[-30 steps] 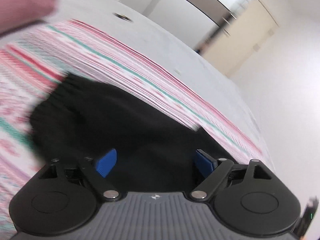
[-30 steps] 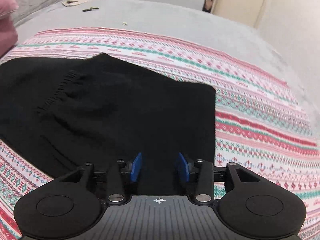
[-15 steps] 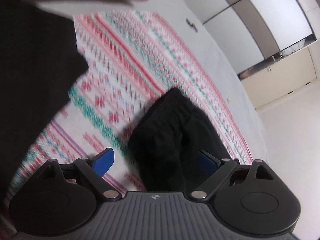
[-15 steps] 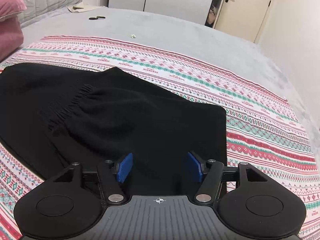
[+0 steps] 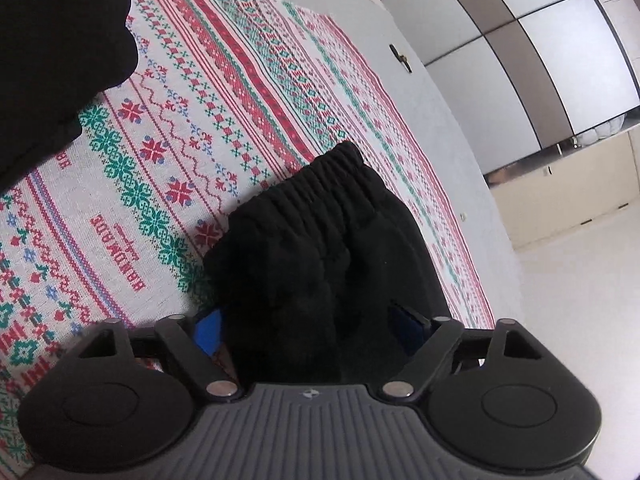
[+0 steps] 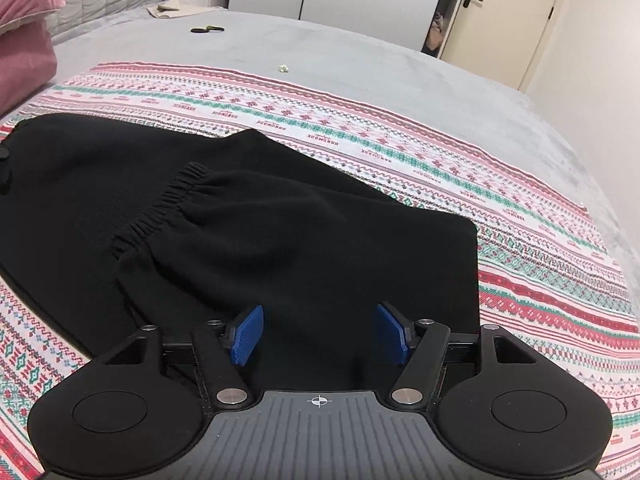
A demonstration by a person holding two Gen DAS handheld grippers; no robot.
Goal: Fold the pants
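We have the black pants (image 6: 280, 240) lying part-folded on the patterned blanket (image 6: 520, 220) that covers the bed, one ribbed cuff (image 6: 160, 208) doubled back over the rest, we judge so the next fold can shorten them. Our right gripper (image 6: 320, 334) hovers over their near edge, jaws just widened, nothing pinched. Our left gripper (image 5: 308, 332) straddles a bunched cuffed end (image 5: 320, 184), jaws wide but just narrowing, the fabric between them and not yet clamped.
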